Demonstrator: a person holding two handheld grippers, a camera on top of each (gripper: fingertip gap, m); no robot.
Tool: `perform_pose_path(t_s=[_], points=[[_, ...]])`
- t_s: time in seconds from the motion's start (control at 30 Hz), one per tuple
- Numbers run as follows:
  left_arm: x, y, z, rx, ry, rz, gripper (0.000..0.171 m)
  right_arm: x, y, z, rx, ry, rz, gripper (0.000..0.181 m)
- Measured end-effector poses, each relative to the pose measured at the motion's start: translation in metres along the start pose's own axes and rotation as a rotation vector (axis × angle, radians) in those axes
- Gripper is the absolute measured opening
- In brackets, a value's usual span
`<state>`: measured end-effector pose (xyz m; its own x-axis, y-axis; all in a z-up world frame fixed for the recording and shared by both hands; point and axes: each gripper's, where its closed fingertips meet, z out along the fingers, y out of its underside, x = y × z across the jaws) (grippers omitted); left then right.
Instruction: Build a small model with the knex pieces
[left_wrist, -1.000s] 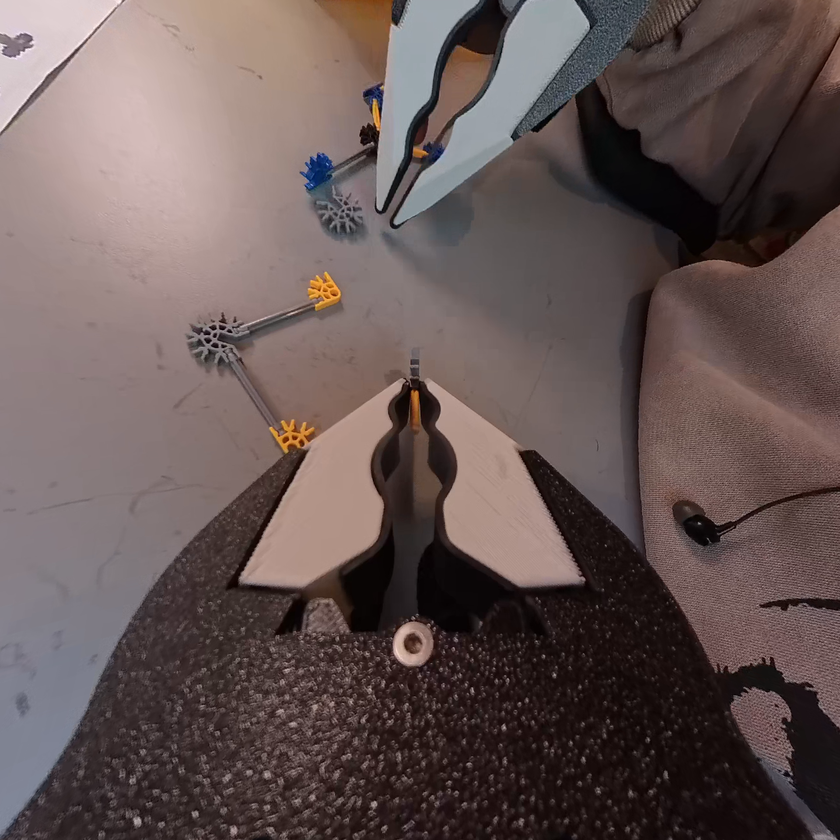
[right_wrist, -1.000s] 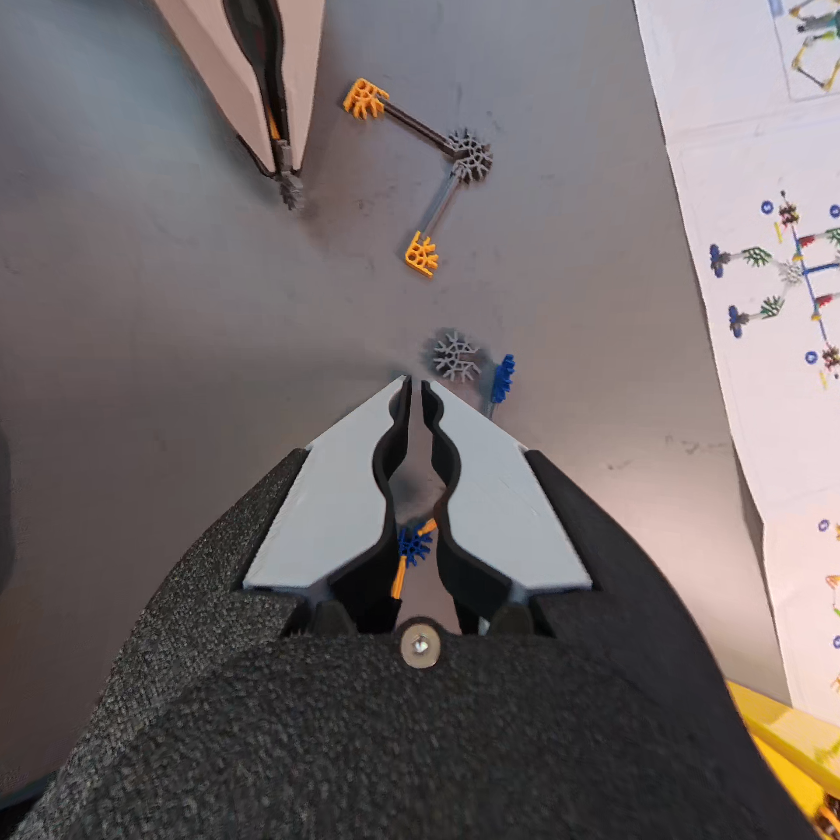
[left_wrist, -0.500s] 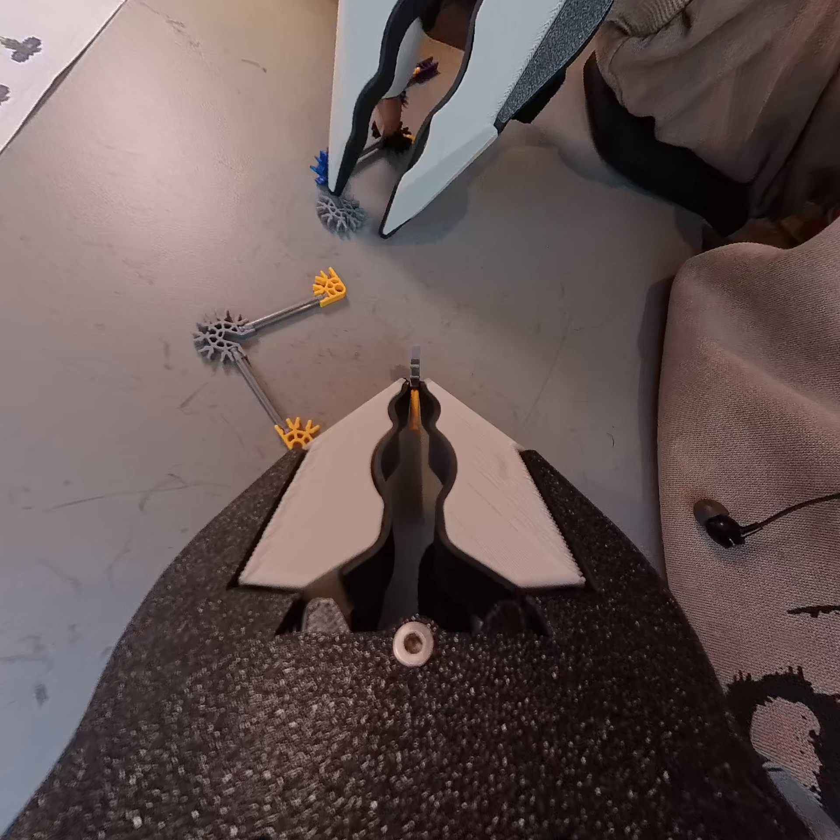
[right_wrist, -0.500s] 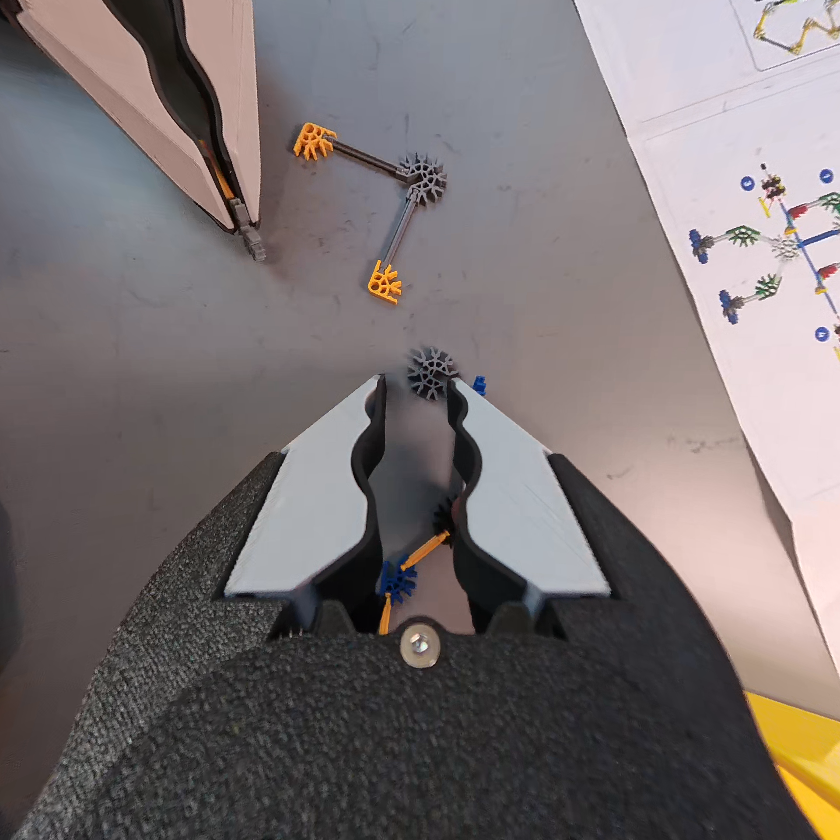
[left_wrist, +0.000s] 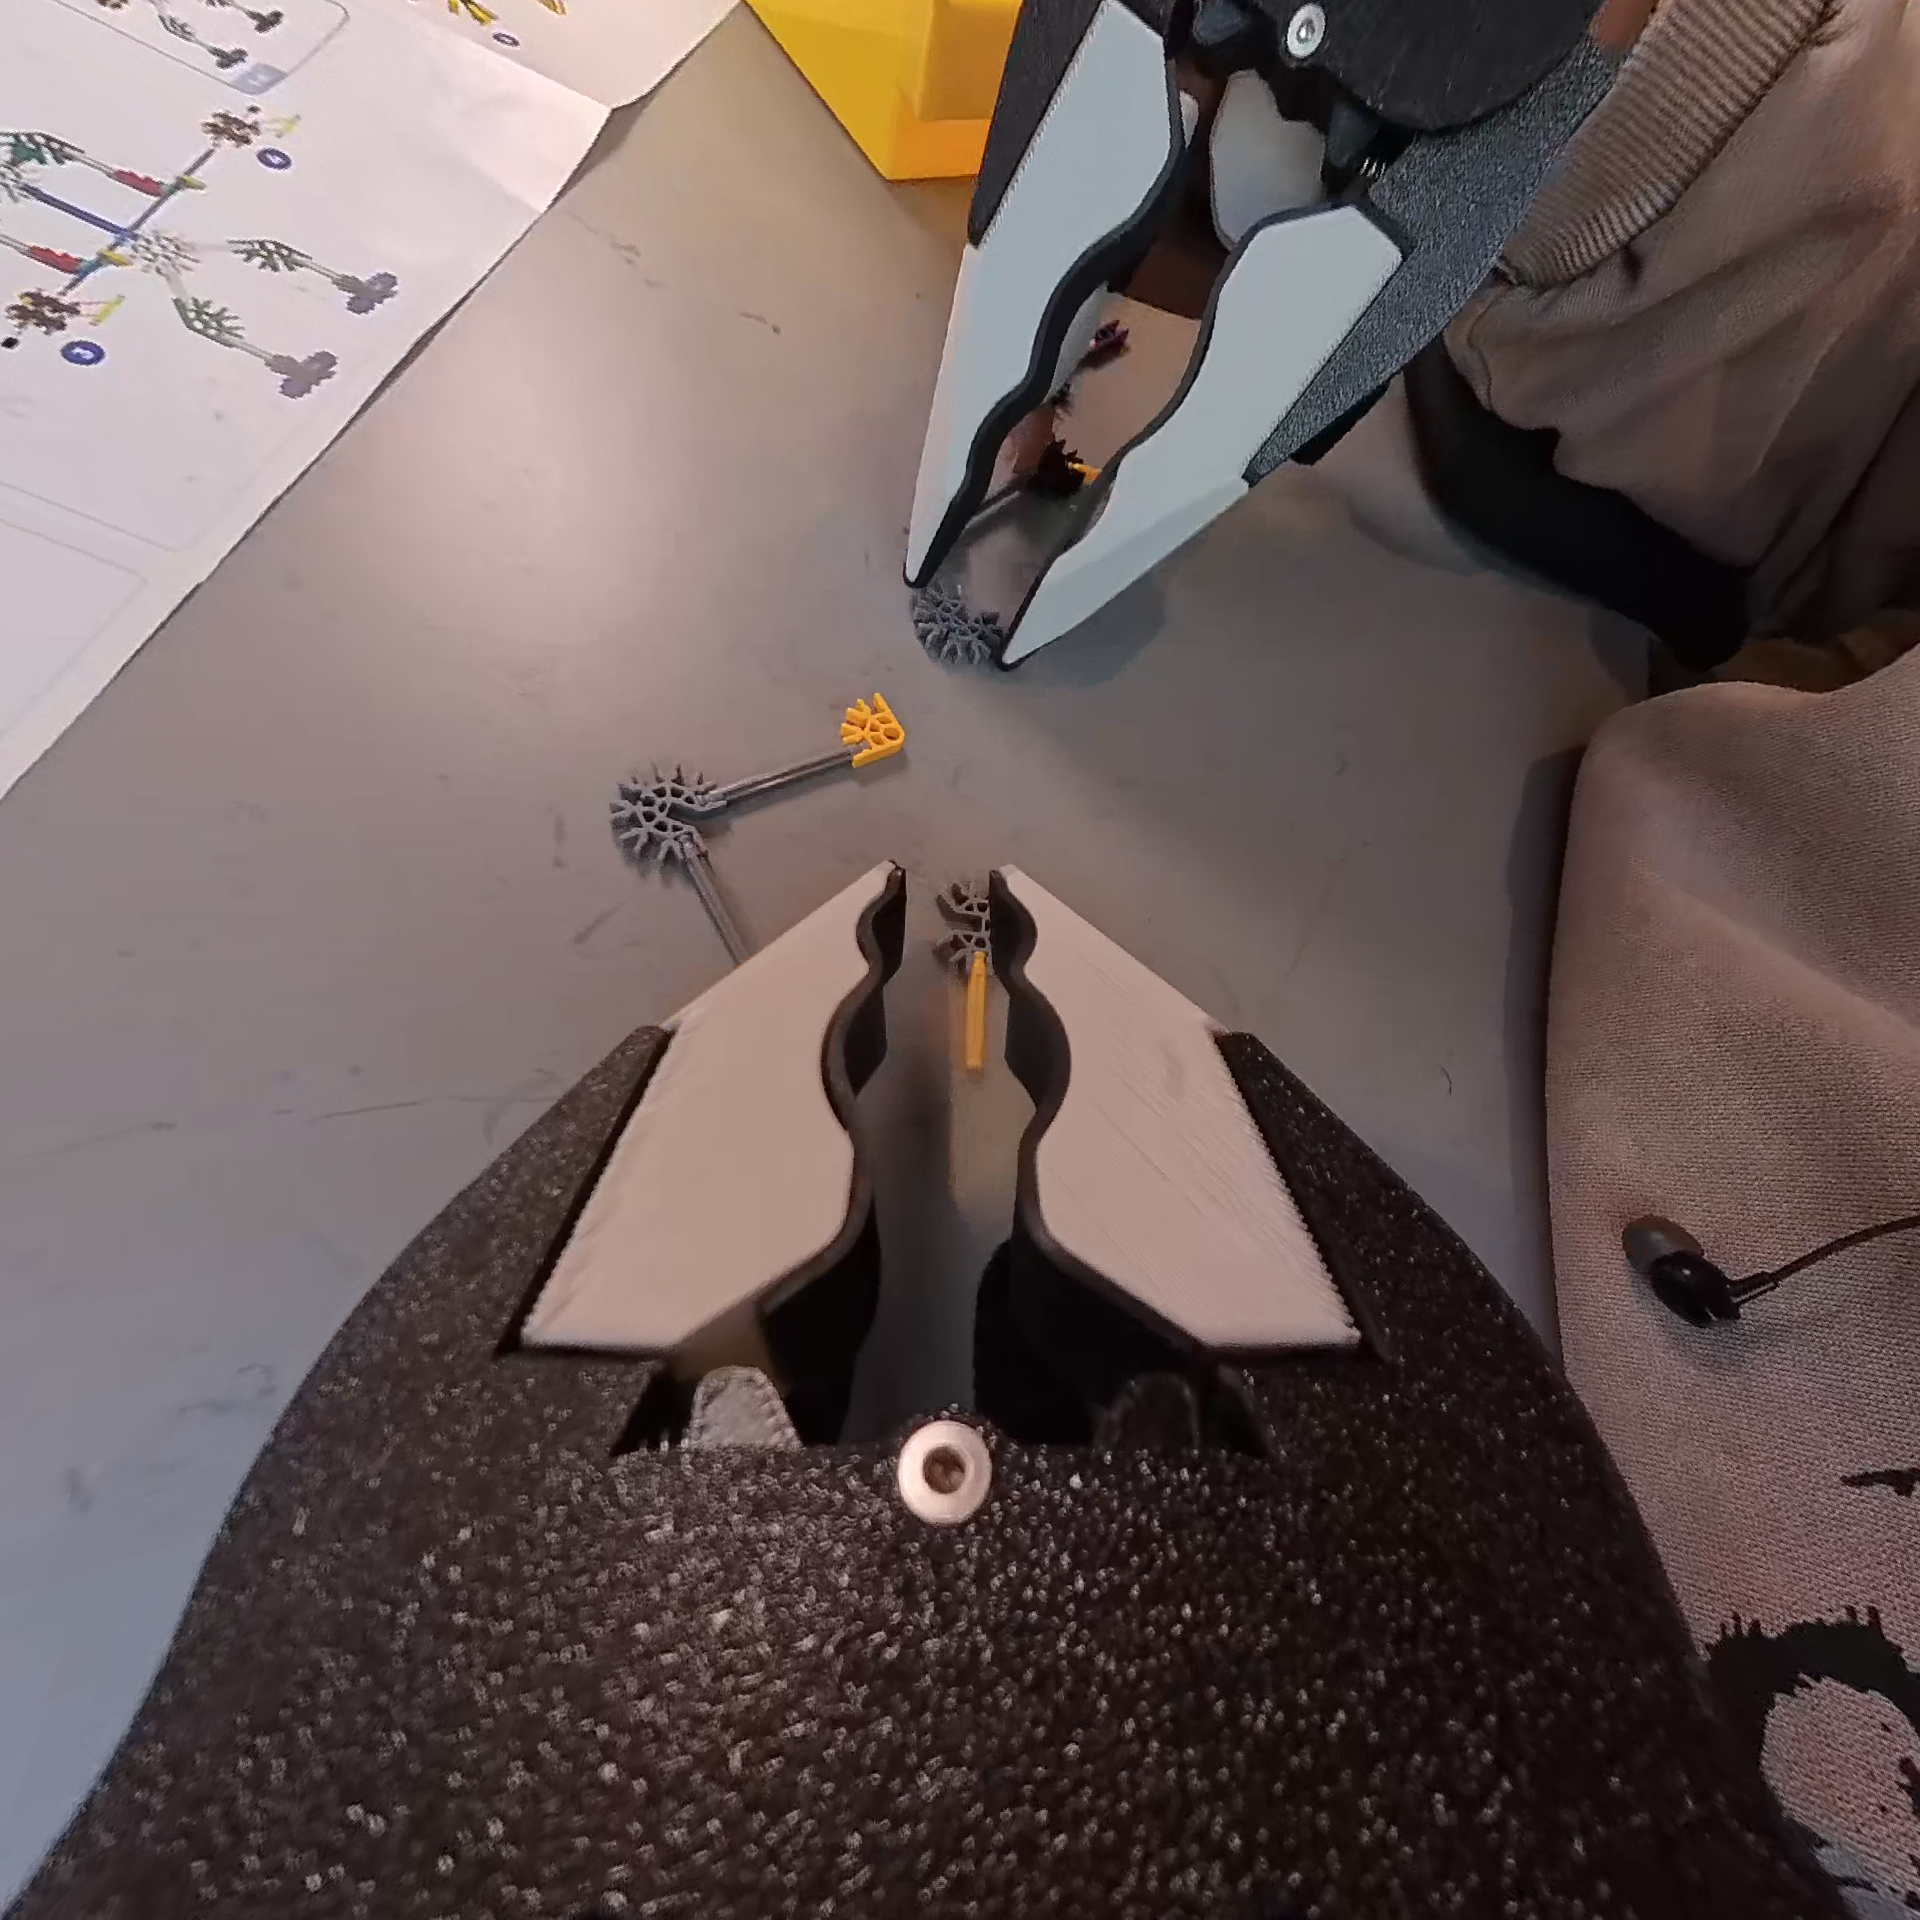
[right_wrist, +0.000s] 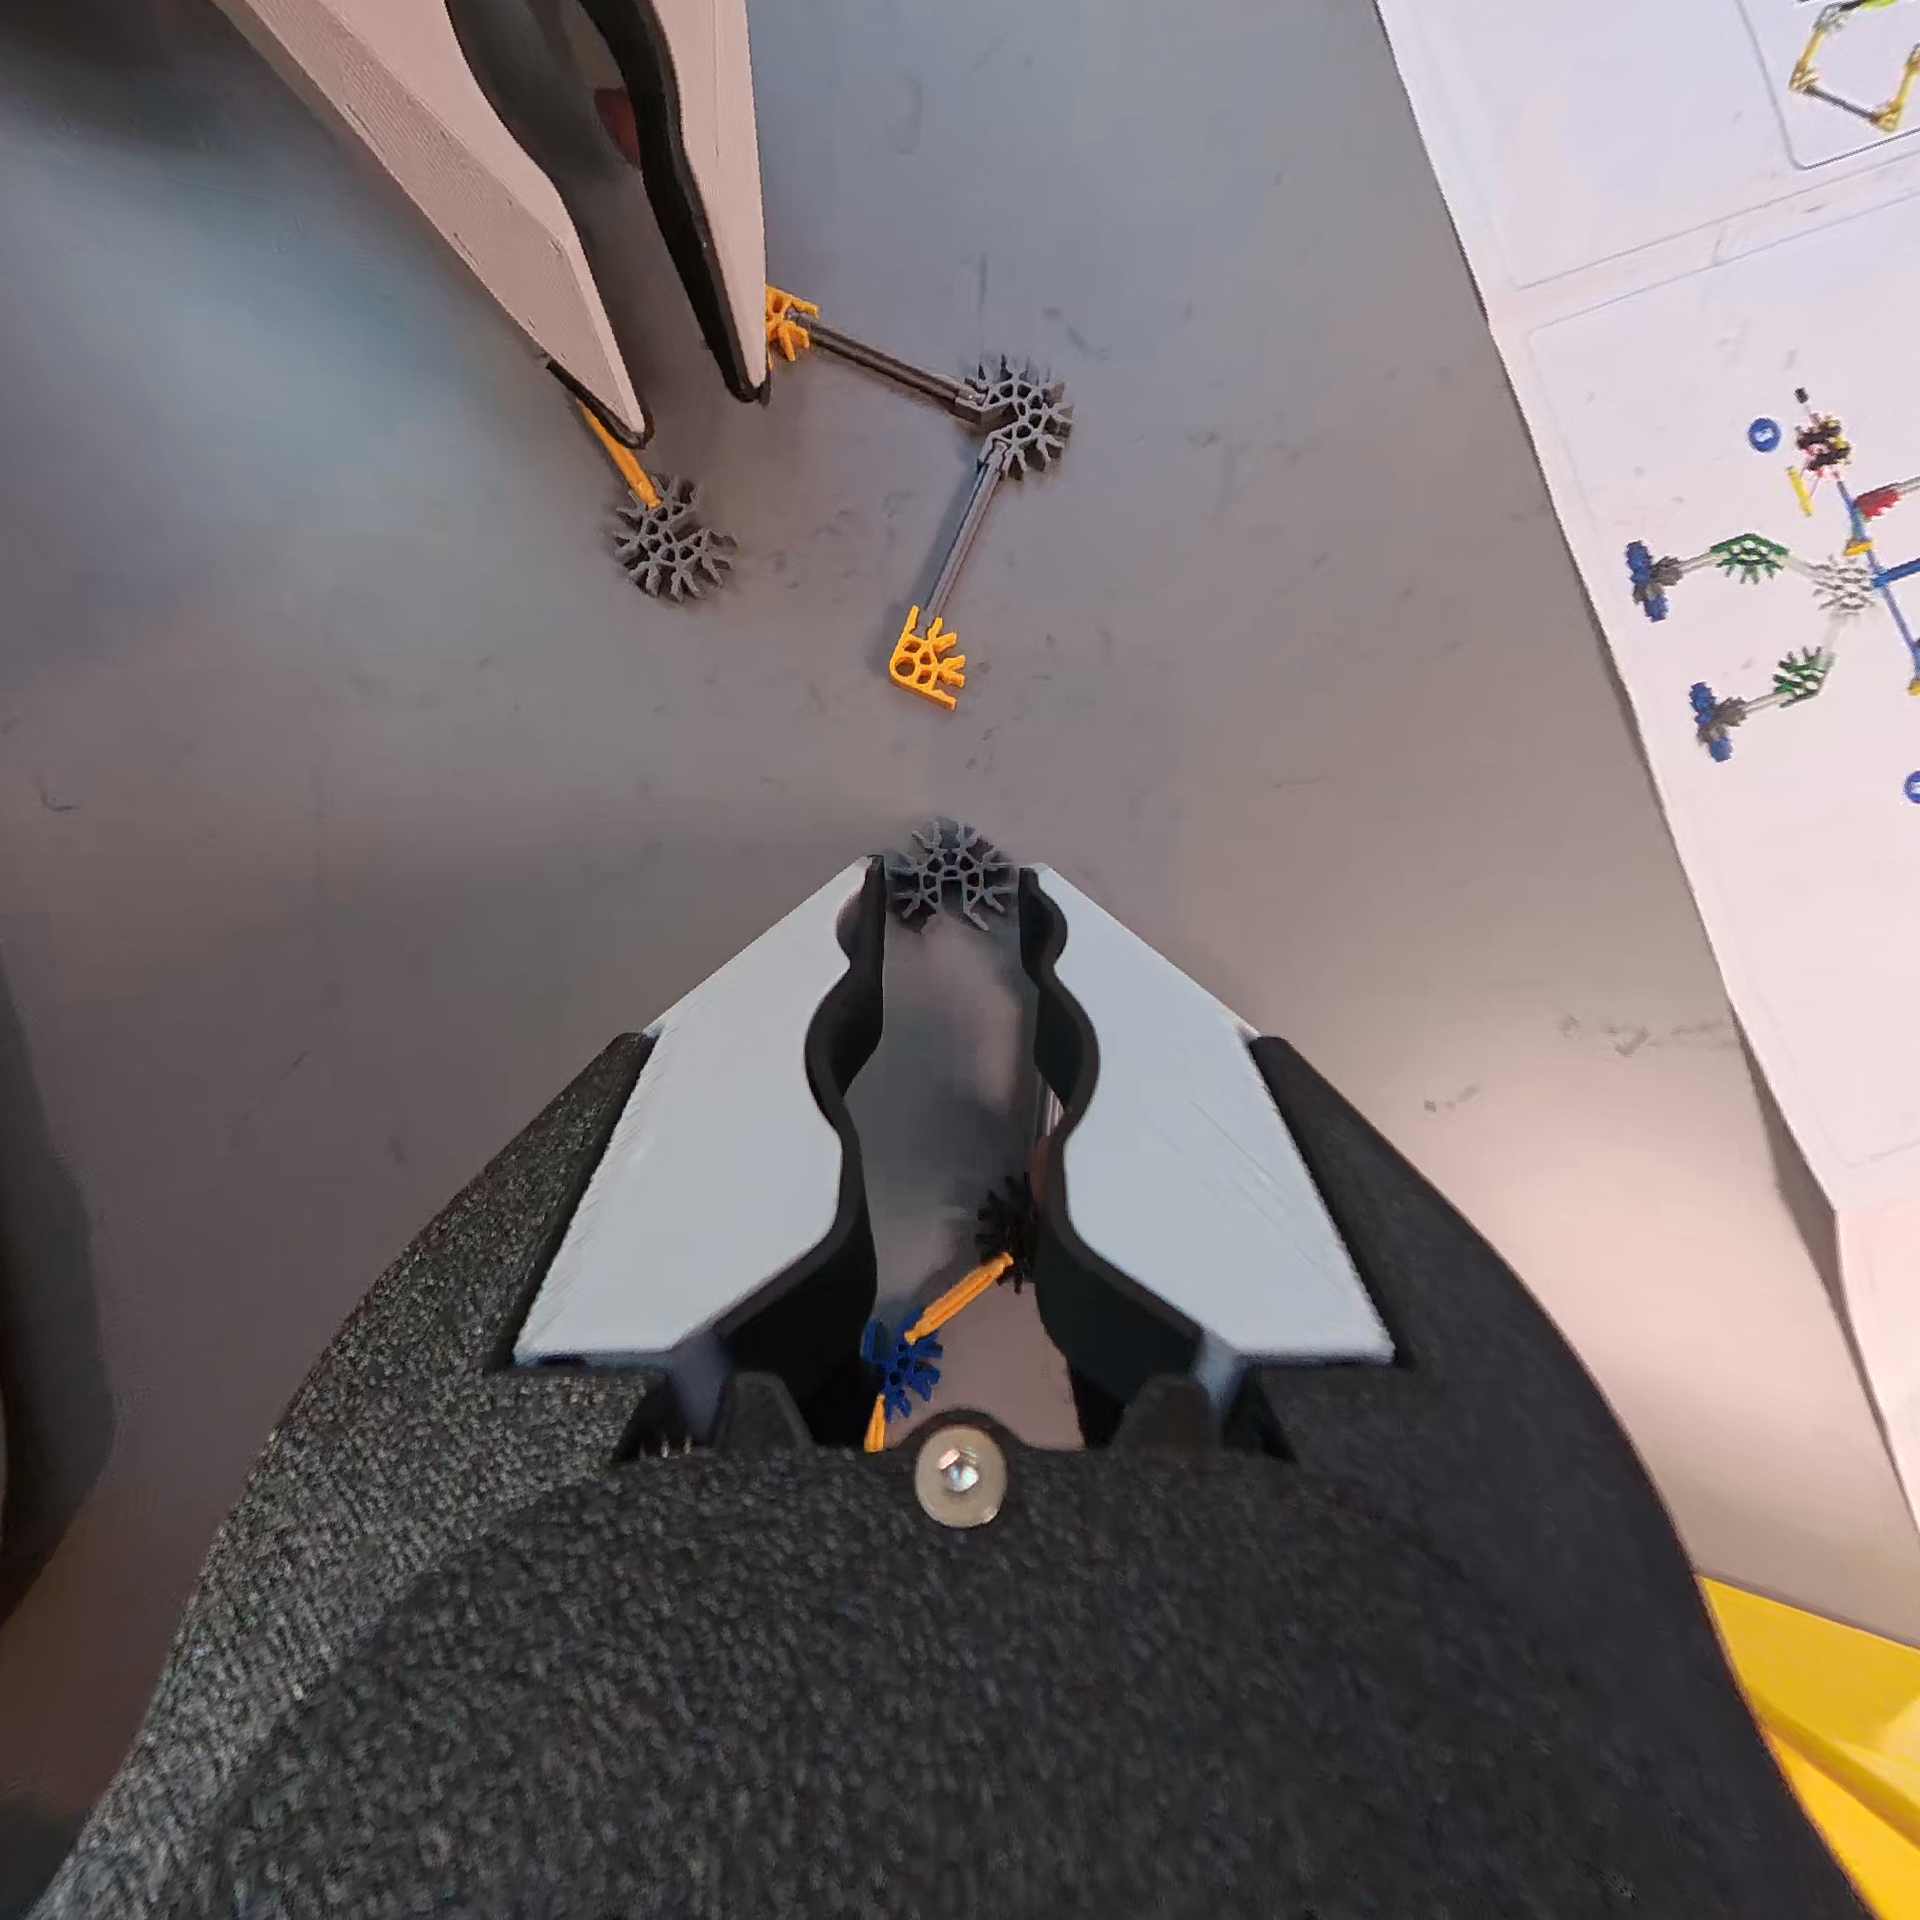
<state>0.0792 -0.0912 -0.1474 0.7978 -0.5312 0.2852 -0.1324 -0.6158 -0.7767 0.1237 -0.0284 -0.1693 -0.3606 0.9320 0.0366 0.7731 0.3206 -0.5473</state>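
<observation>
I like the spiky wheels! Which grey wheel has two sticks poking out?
The grey wheel farthest from both grippers. Two grey sticks leave it, each ending in a yellow piece. The others have one stick or none.

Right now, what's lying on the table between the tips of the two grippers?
In the right wrist view, a V of two grey rods joined at a grey snowflake connector, each ending in a yellow connector; the left wrist view shows it too.

Left gripper (left_wrist: 945, 878) and right gripper (right_wrist: 951, 878), both parted, tips down.
</observation>
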Motion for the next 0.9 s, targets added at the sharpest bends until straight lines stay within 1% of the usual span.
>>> perform_pose_path(t_s=[0.13, 0.17, 0.2, 0.3, 0.33, 0.4, 0.43, 0.5, 0.57, 0.63, 0.7, 0.73, 0.77, 0.8, 0.83, 0.9], points=[[0.004, -0.008, -0.002, 0.044, 0.030, -0.027, 0.016, -0.003, -0.001, 0.002, -0.022, -0.005, 0.003, 0.021], [0.007, -0.011, -0.002, 0.067, 0.051, -0.051, 0.016, -0.003, -0.005, 0.002, -0.002, 0.002, -0.007, 0.021], [0.010, -0.017, -0.003, 0.097, 0.080, -0.088, 0.016, -0.003, -0.013, 0.000, 0.046, 0.013, -0.012, 0.002], [0.016, -0.037, -0.008, 0.224, 0.188, -0.269, 0.019, -0.014, -0.056, -0.016, 0.288, 0.014, -0.040, 0.000], [0.015, -0.042, -0.009, 0.258, 0.218, -0.342, 0.020, -0.019, -0.064, -0.020, 0.327, 0.009, -0.052, 0.001], [0.006, -0.043, -0.010, 0.290, 0.231, -0.442, 0.020, -0.019, -0.065, -0.018, 0.302, 0.047, -0.090, 0.004], [0.001, -0.041, -0.011, 0.291, 0.218, -0.458, 0.020, -0.013, -0.061, -0.016, 0.280, 0.085, -0.104, 0.007], [-0.007, -0.039, -0.014, 0.293, 0.188, -0.455, 0.020, 0.005, -0.052, -0.009, 0.237, 0.137, -0.087, 0.021], [-0.011, -0.041, -0.017, 0.306, 0.162, -0.435, 0.019, 0.030, -0.046, -0.001, 0.201, 0.184, -0.047, 0.025], [-0.015, -0.042, -0.018, 0.305, 0.132, -0.409, 0.019, 0.047, -0.040, 0.013, 0.144, 0.144, 0.055, 0.035], [-0.018, -0.039, -0.017, 0.295, 0.103, -0.388, 0.019, 0.051, -0.034, 0.028, 0.069, 0.075, 0.153, 0.047], [-0.019, -0.038, -0.017, 0.289, 0.092, -0.379, 0.019, 0.054, -0.040, 0.030, 0.086, 0.075, 0.159, 0.044], [-0.020, -0.037, -0.017, 0.286, 0.081, -0.371, 0.019, 0.057, -0.040, 0.033, 0.064, 0.088, 0.173, 0.039], [-0.021, -0.037, -0.018, 0.287, 0.072, -0.364, 0.019, 0.059, -0.042, 0.033, 0.058, 0.093, 0.173, 0.025], [-0.021, -0.038, -0.019, 0.294, 0.068, -0.359, 0.019, 0.059, -0.042, 0.033, 0.045, 0.087, 0.170, 0.022], [-0.022, -0.040, -0.023, 0.312, 0.070, -0.363, 0.019, 0.058, -0.042, 0.032, 0.039, 0.093, 0.144, 0.021]])
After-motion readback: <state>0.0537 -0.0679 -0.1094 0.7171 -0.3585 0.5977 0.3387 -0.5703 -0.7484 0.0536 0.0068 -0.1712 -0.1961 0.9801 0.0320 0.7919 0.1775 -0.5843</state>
